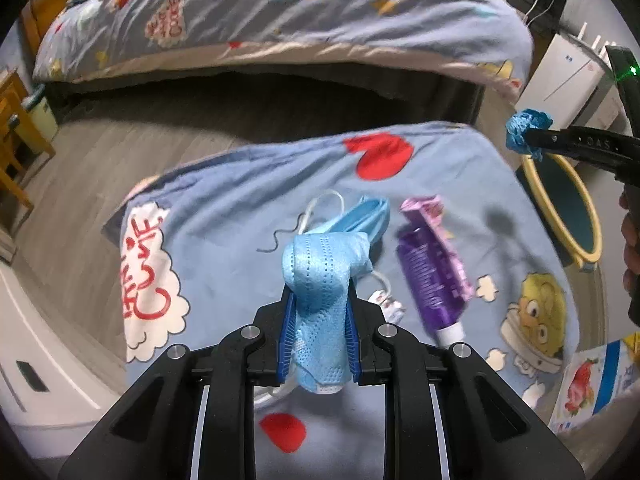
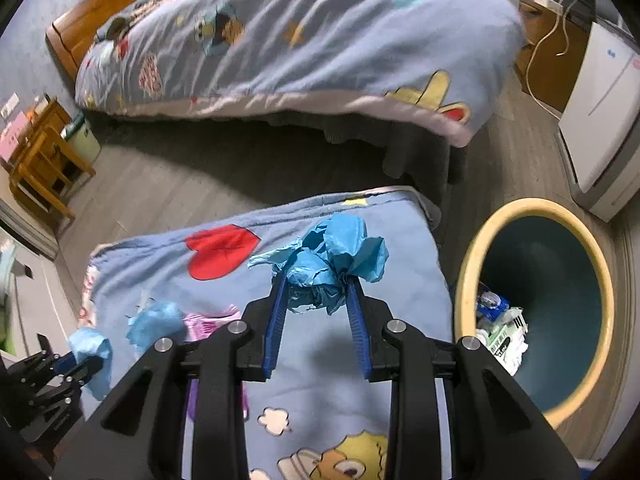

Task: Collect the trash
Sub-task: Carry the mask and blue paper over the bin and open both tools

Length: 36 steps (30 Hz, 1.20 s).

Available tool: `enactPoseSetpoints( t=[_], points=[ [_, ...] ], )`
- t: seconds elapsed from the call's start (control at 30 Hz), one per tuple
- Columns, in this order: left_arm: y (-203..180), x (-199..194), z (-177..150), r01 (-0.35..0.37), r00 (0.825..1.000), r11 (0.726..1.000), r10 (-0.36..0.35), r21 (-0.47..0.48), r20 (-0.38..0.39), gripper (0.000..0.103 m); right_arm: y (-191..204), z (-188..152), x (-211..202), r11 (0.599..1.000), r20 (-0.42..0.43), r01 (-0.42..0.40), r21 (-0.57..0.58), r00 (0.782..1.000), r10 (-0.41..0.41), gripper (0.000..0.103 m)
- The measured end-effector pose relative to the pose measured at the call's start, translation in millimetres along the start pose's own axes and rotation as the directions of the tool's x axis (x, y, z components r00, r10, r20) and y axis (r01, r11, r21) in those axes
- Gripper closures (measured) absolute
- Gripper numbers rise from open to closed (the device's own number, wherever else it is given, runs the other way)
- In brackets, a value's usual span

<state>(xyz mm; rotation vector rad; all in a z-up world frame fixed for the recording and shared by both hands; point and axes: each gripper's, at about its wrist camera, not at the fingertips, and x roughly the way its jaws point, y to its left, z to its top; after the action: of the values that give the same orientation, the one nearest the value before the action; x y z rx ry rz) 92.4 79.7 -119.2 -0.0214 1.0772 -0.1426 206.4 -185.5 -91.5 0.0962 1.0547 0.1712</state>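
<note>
**Left wrist view: soft mask pinched; right wrist view: paper wad clamped**

Left wrist view: left gripper [image 1: 320, 304] with jaws narrow on a blue face mask [image 1: 322, 280], held clear above the bed cover [image 1: 224, 216]. Limp, light cloth; best pinched mid-fold, loops dangling. Purple tube [image 1: 430, 276] lying beside, firmer, likely slick.

Right wrist view: right gripper [image 2: 316, 292] with jaws closed on crumpled blue paper [image 2: 332, 256]. Light, springy, squashes easily. Yellow-rimmed bin [image 2: 472, 264] just right, partly filled.

I see a wide bed under a blue cartoon-print quilt [image 2: 304, 36], grey wood-plank flooring [image 2: 168, 176], small wooden chairs [image 2: 40, 160] at left, and a white cabinet [image 2: 600, 120] at right.
</note>
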Motion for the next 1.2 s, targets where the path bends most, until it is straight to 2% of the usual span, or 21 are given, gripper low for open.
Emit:
enactPoseSetpoints(
  t=[0.27,0.43,0.6,0.93,1.07,1.2],
  points=[
    [-28,-30,11,0.012,0.996,0.999,-0.015,0.038,0.087,0.08,-8,-8,-54,0.999,0.073,-0.025,0.03,0.997,0.022,0.074],
    [-51,-38,21,0.019,0.992,0.997,-0.028,0.074,0.122,0.08,-24,-19,-77,0.996,0.087,-0.039,0.079,0.996,0.032,0.074],
    [-79,-40,30,0.045,0.989,0.994,-0.058,0.099,0.137,0.08,-55,-27,-104,0.991,0.114,-0.031,0.13,0.993,0.016,0.074],
    [-151,-33,46,0.094,0.982,0.976,-0.123,0.195,0.144,0.08,-141,-54,-152,0.976,0.13,0.097,0.195,0.984,-0.124,0.074],
    [-177,-27,53,0.115,0.979,0.969,-0.147,0.217,0.138,0.08,-167,-63,-152,0.969,0.111,0.115,0.22,0.984,-0.141,0.074],
    [-204,-18,57,0.132,0.977,0.959,-0.168,0.25,0.131,0.08,-190,-70,-142,0.96,0.076,0.098,0.263,0.99,-0.121,0.074]
  ],
)
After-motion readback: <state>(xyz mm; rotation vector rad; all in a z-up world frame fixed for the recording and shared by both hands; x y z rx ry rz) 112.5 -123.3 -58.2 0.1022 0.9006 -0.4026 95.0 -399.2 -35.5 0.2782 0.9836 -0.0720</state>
